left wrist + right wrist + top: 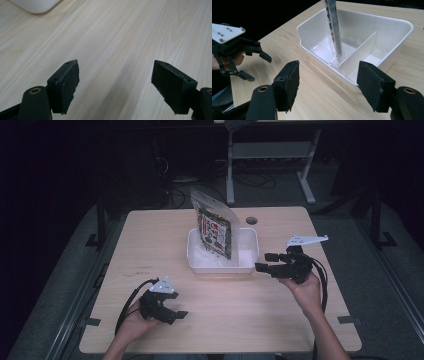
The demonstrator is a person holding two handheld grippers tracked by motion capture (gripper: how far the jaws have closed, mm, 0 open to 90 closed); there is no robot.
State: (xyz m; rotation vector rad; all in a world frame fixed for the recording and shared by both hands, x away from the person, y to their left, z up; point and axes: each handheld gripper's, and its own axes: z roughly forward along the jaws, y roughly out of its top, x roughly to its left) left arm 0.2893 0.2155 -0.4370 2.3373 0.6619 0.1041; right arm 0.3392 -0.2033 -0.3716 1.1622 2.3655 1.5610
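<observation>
Both the right gripper and left gripper hold their jaws wide and empty; the light, floppy, slippery pouch ahead of the right jaws likely wants pinching at its top edge.

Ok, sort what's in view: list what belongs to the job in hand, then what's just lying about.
In the job:
- white divided bin
- printed pouch standing upright in the bin
- right claw, open, beside the bin
- left claw, open over bare table

Lying about:
- wooden table
- desk frame behind

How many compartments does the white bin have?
2, split by one divider in the white bin: the pouch stands in one, the other looks empty, though partly hidden.
</observation>
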